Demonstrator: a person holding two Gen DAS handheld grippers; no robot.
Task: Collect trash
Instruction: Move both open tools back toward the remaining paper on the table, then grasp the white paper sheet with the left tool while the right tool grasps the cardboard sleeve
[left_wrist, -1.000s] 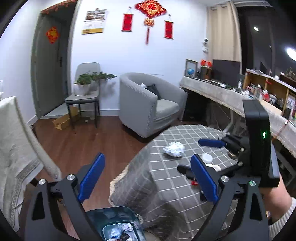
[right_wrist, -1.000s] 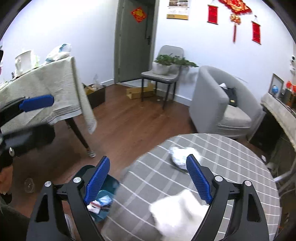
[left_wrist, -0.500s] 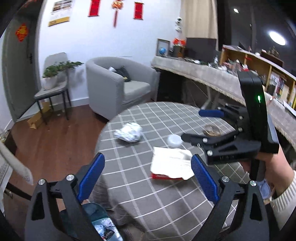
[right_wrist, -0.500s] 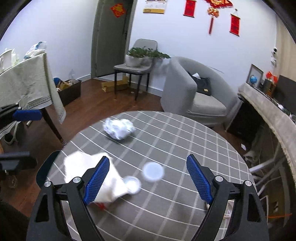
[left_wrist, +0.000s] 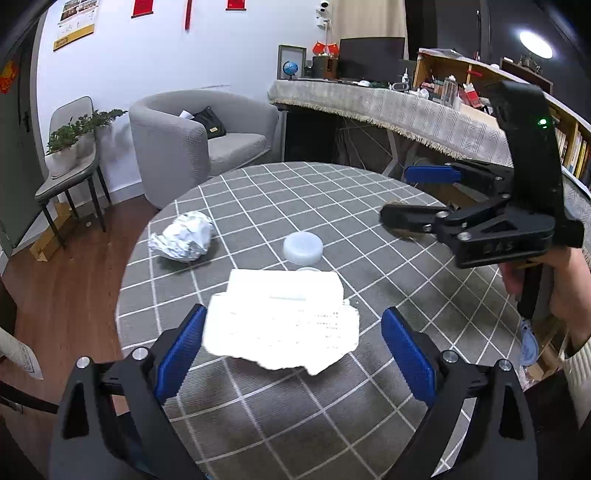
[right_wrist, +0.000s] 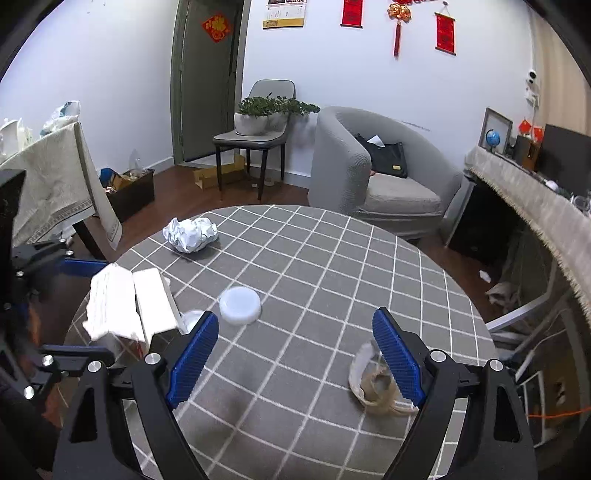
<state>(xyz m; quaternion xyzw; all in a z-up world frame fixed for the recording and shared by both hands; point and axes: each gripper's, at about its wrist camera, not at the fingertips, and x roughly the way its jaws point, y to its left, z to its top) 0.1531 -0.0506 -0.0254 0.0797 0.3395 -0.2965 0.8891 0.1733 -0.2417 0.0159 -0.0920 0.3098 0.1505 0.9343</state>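
White walls, wood floor (right_wrist: 177, 192), gray armchair (right_wrist: 380, 173).

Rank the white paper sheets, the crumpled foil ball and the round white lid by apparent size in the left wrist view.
1. white paper sheets, though nearest the camera, which inflates them
2. crumpled foil ball
3. round white lid

Over the round checked table (right_wrist: 406, 280) the far half lies bare, so a gripper could sweep in from the armchair (right_wrist: 388, 173) side. Nearer, a crumpled foil ball (left_wrist: 183, 236), a white lid (left_wrist: 303, 246) and a white paper sheet (left_wrist: 280, 317) crowd the left part. A tan scrap (right_wrist: 373, 387) sits beside the right gripper (right_wrist: 295, 354), whose fingers are spread wide above bare cloth.
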